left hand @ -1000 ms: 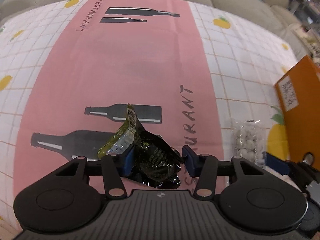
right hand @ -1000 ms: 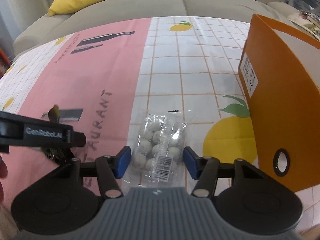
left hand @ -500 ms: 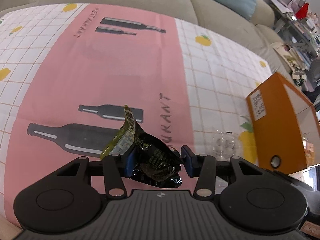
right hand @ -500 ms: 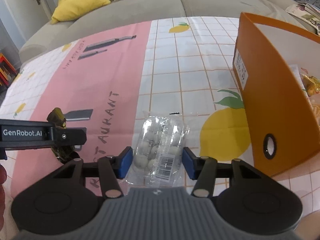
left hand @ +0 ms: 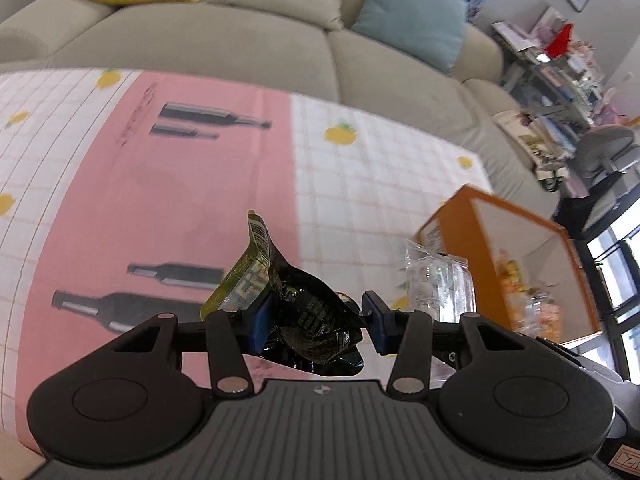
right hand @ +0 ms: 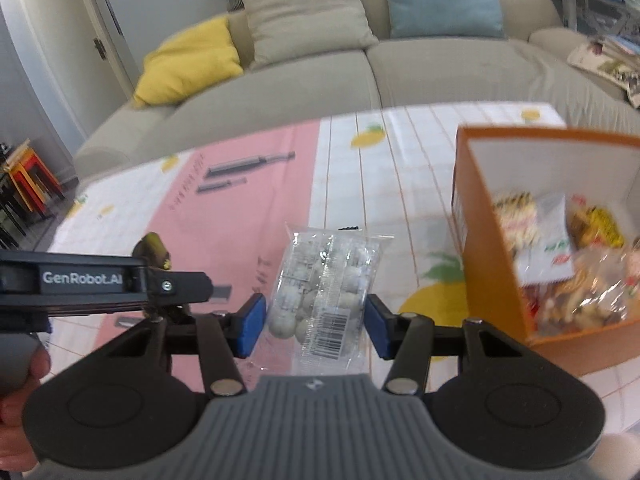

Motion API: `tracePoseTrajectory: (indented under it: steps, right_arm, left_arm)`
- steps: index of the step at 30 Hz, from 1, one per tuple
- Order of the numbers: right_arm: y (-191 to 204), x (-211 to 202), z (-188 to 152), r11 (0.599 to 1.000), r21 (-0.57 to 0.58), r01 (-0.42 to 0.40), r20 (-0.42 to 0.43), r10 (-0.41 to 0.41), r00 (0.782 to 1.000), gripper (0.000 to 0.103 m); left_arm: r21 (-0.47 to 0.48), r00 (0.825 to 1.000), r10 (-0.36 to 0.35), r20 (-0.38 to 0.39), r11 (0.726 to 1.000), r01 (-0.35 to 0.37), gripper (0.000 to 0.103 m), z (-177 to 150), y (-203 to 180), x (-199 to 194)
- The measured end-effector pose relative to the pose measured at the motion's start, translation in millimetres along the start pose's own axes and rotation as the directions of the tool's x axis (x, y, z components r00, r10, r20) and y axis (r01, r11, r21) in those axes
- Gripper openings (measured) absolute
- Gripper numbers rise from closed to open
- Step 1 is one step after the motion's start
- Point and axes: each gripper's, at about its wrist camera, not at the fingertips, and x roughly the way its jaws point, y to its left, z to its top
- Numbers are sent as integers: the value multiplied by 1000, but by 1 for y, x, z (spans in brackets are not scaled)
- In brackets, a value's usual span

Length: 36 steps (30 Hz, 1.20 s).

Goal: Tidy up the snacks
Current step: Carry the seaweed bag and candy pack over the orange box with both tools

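Note:
My left gripper [left hand: 316,320] is shut on a crumpled black and green snack packet [left hand: 304,312] and holds it above the table. My right gripper [right hand: 314,326] is shut on a clear bag of white round candies [right hand: 324,284], also lifted. The clear bag also shows in the left wrist view [left hand: 438,284]. An open orange box [right hand: 476,216] stands at the right with several snack bags [right hand: 560,260] inside. In the right wrist view the left gripper's body [right hand: 100,284] crosses the left side, the packet's tip [right hand: 154,250] showing above it.
The table carries a cloth [left hand: 168,200] with a pink strip, bottle prints and lemon-pattern squares. A beige sofa [right hand: 360,72] with yellow, beige and blue cushions stands behind the table. Shelves and a chair [left hand: 600,160] are at the far right.
Both grippers have risen from the table with their packets. The views tilted up, so the sofa and the inside of the orange box now show.

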Motion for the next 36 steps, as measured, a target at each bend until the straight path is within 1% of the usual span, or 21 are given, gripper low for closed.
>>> tracePoseTrajectory:
  steps: [6, 11, 13, 16, 20, 23, 27, 32, 36]
  right_arm:
    - [-19, -42, 20, 1000, -13, -6, 51, 7, 999, 52]
    - [-48, -76, 35, 998, -52, 39, 83, -34, 996, 52]
    - [-65, -88, 42, 996, -55, 64, 86, -59, 995, 52]
    - [-93, -103, 50, 992, -59, 114, 88, -108, 990, 52]
    - [-128, -115, 57, 977, -76, 200, 88, -194, 977, 52]
    - [-155, -114, 63, 970, -68, 234, 61, -230, 971, 52]
    - [-187, -97, 67, 961, -78, 267, 1, -268, 963, 52]
    - [-214, -71, 68, 948, -131, 290, -49, -298, 953, 52]
    - [-229, -51, 64, 929, -199, 311, -83, -332, 940, 52]
  left_arm:
    - [73, 997, -71, 29, 995, 68, 54, 13, -45, -15]
    - [150, 990, -139, 30, 980, 133, 54, 20, -90, -15]
    - [174, 985, -169, 17, 971, 164, 54, 23, -109, -9]
    - [216, 981, -195, -8, 957, 192, 54, 25, -136, 2]
    - [263, 973, -222, -60, 937, 230, 54, 27, -171, 24]
    - [305, 971, -217, -100, 922, 237, 54, 28, -194, 44]
    - [345, 967, -202, -155, 906, 244, 54, 26, -215, 71]
    - [385, 958, -182, -221, 886, 257, 54, 23, -234, 105]
    - [413, 951, -165, -262, 871, 265, 54, 21, -244, 129]
